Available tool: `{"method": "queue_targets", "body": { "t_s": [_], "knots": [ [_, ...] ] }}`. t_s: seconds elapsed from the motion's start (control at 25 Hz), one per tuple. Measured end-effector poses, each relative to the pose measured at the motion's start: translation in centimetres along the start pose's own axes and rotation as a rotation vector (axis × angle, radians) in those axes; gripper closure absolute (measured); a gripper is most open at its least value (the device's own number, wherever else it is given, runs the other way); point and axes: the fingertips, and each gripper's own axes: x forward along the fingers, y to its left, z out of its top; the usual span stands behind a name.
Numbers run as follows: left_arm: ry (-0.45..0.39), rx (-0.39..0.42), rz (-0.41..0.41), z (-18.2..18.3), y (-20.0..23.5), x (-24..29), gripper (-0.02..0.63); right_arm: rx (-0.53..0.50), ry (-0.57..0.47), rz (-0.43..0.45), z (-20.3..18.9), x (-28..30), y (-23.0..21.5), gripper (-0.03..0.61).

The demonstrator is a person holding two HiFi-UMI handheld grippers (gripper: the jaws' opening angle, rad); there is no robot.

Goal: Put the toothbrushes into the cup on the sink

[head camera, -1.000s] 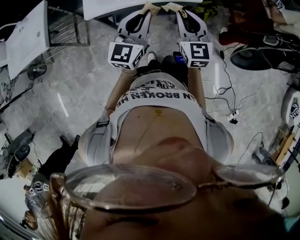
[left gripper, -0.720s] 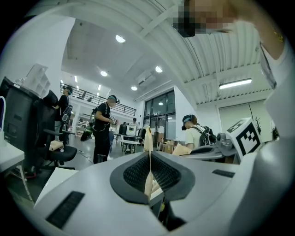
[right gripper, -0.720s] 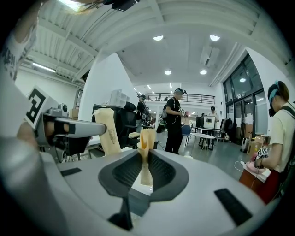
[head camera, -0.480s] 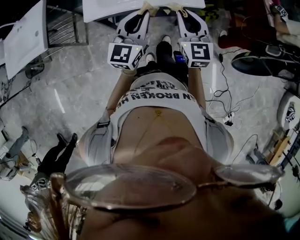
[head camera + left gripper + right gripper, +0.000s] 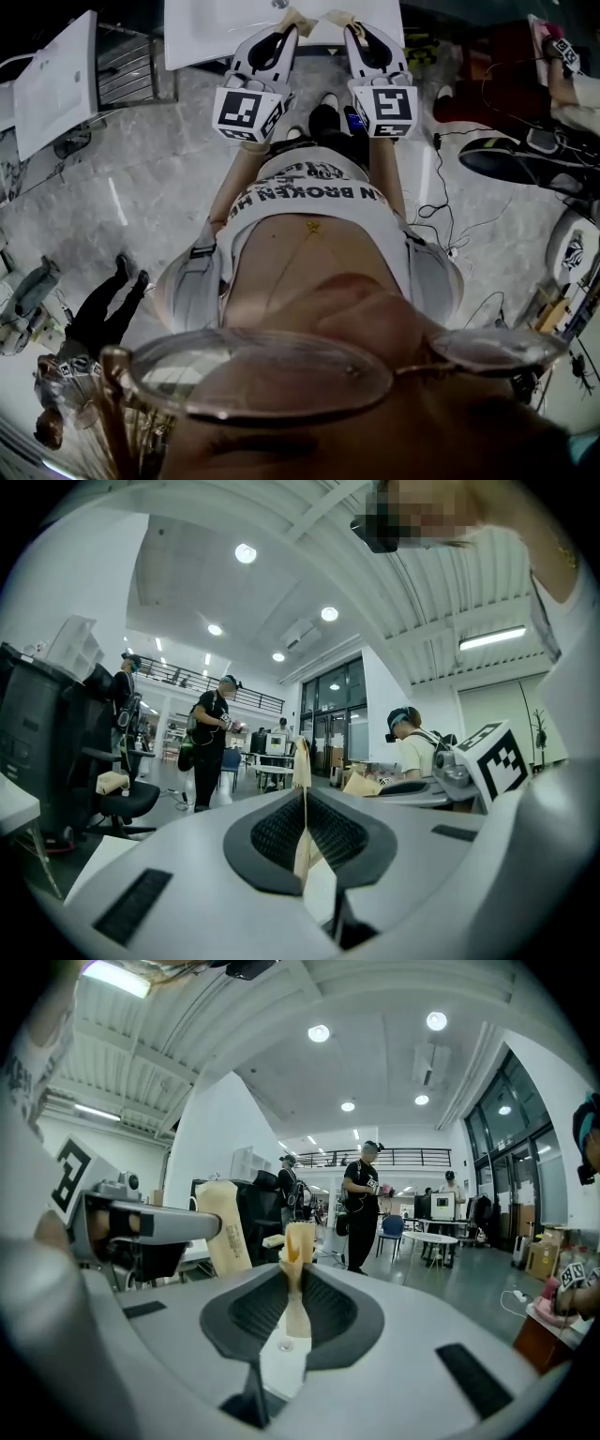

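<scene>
Jaws on the 2 tools are closed with nothing between them: left gripper (image 5: 293, 19) and right gripper (image 5: 343, 18), side by side, reach over the near edge of the white sink (image 5: 202, 23).

white top (image 5: 309, 192) with dark lettering, thin-rimmed round glasses (image 5: 262, 375).

The left gripper (image 5: 293, 21) and right gripper (image 5: 339, 19) are pale grey, with tan tips and black-and-white square-marker cubes. At the top of the frame the sink (image 5: 202, 23) is white. The floor (image 5: 159, 187) is grey and marble-veined. The shirt (image 5: 272, 214) is white with black lettering.
</scene>
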Motion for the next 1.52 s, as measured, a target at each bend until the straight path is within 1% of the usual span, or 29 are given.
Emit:
{"method": "queue_targets", "body": {
  "t_s": [0.24, 0.4, 0.64, 0.8, 0.92, 1.08, 1.16, 1.36, 1.52],
  "knots": [
    [0.005, 0.003, 0.033, -0.2, 0.9, 3.1, 0.594, -0.001, -0.012, 0.017, -0.1, 2.5, -3.0, 0.520],
    [-0.001, 0.010, 0.062, 0.0, 1.2, 5.5, 0.594, -0.011, -0.029, 0.042, 0.2, 4.0, -5.3, 0.520],
    [0.004, 0.010, 0.105, -0.3, 1.5, 9.0, 0.594, -0.018, -0.026, 0.089, -0.2, 6.1, -8.4, 0.520],
    [-0.003, 0.016, 0.135, -0.5, 1.6, 10.0, 0.594, -0.029, -0.028, 0.111, -0.4, 6.9, -9.5, 0.520],
    [0.004, 0.013, 0.141, -0.8, 1.9, 10.3, 0.595, -0.023, -0.027, 0.111, -0.6, 7.3, -9.8, 0.520],
    [0.010, 0.011, 0.128, -0.9, 2.8, 10.7, 0.594, -0.019, -0.012, 0.096, -0.8, 8.0, -9.9, 0.520],
    [0.012, 0.011, 0.109, -1.0, 3.2, 10.9, 0.594, -0.018, -0.006, 0.077, -0.8, 8.3, -9.9, 0.520],
    [0.009, 0.013, 0.031, -0.2, 5.4, 12.3, 0.594, -0.011, -0.001, 0.014, 0.2, 10.0, -9.7, 0.520],
    [0.002, 0.021, -0.051, 0.6, 7.5, 14.4, 0.594, -0.009, 0.014, -0.052, 0.8, 12.1, -10.0, 0.520]
  ]
}}
